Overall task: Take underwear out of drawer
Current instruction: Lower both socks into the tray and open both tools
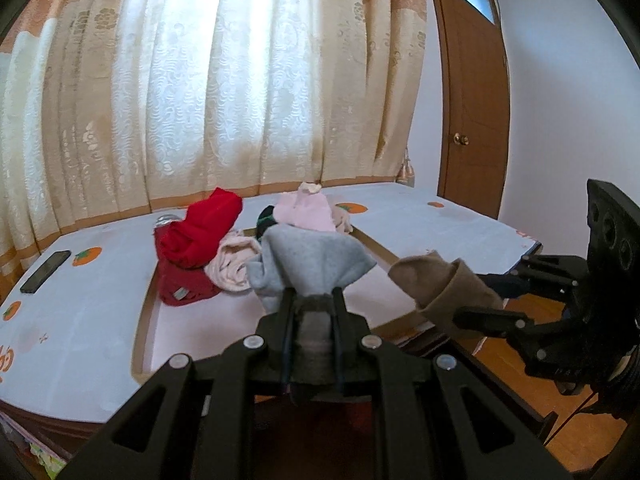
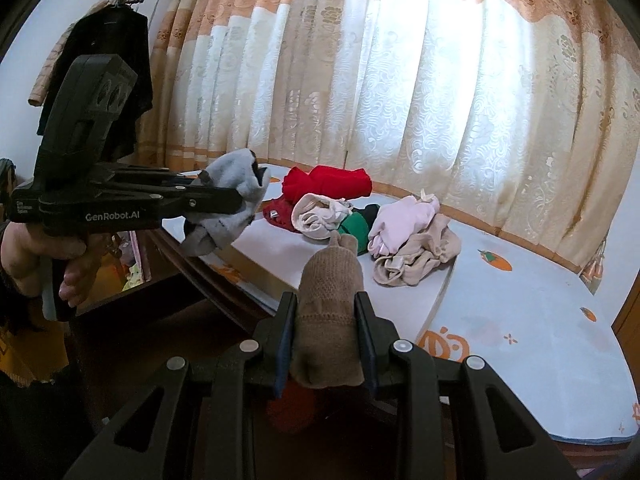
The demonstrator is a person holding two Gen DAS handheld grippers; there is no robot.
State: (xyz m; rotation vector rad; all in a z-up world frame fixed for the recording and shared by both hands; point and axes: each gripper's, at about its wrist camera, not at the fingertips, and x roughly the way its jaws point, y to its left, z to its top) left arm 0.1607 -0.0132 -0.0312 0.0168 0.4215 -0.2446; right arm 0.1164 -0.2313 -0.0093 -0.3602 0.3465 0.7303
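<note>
My left gripper (image 1: 314, 300) is shut on a grey garment (image 1: 308, 264), held up in front of the table; the same gripper (image 2: 240, 200) and grey garment (image 2: 230, 204) show at the left of the right wrist view, with a hand on the handle. My right gripper (image 2: 326, 304) is shut on a brown knitted garment (image 2: 328, 304), also seen at the right of the left wrist view as the brown garment (image 1: 440, 284). Both hang near the table's front edge. No drawer is in view.
A white table cover (image 2: 520, 312) with orange prints carries a pile: red clothes (image 1: 200, 232), a cream piece (image 1: 234, 260), a pink piece (image 1: 308, 210), a green piece (image 2: 354, 226), a beige piece (image 2: 420, 256). A black phone (image 1: 45, 266) lies at left. Curtains hang behind; a wooden door (image 1: 476, 120) stands at right.
</note>
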